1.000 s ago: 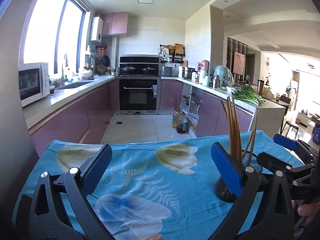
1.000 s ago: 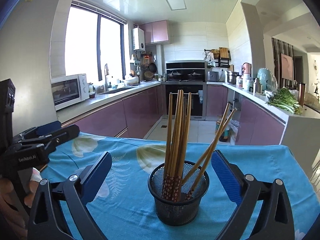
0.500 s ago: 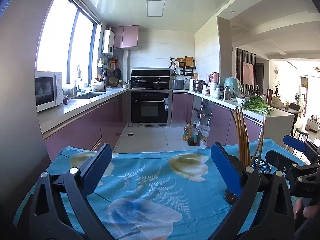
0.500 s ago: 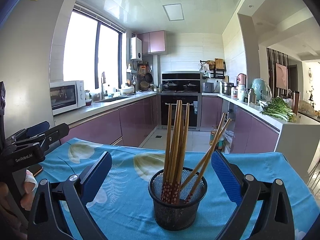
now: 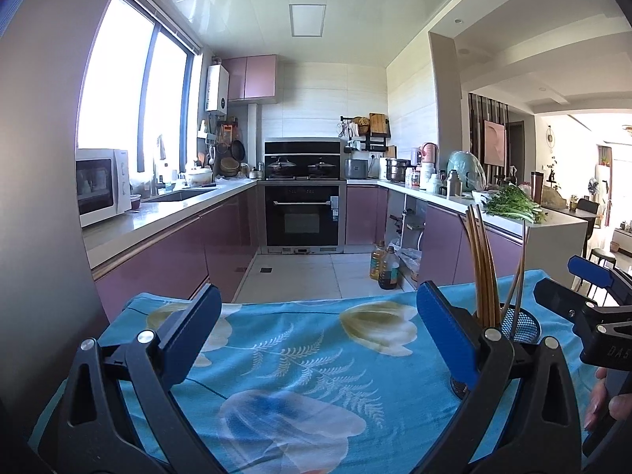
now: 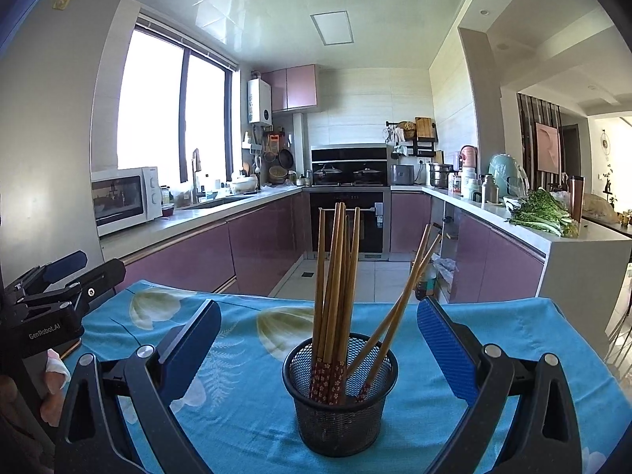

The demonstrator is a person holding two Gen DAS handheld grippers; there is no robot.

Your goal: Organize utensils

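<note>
A black mesh holder (image 6: 340,391) stands upright on the blue flowered tablecloth (image 6: 493,331). Several wooden chopsticks (image 6: 335,276) stand in it, two of them leaning right. My right gripper (image 6: 319,335) is open and empty, its blue pads either side of the holder and a little nearer than it. My left gripper (image 5: 316,328) is open and empty over the cloth (image 5: 300,355). In the left wrist view the holder (image 5: 521,326) sits right of the left gripper, partly hidden by its right finger. The right gripper's fingers (image 5: 592,272) show at that view's right edge.
The table's far edge drops to a tiled kitchen floor (image 5: 300,272). Purple cabinets and counters run along both sides, with a microwave (image 6: 124,197) on the left and greens (image 6: 541,213) on the right. The left gripper (image 6: 59,276) shows at the right wrist view's left edge.
Both cameras have tilted upward a little, showing more ceiling and less cloth. Both grippers stay open and empty. The holder and chopsticks have not moved.
</note>
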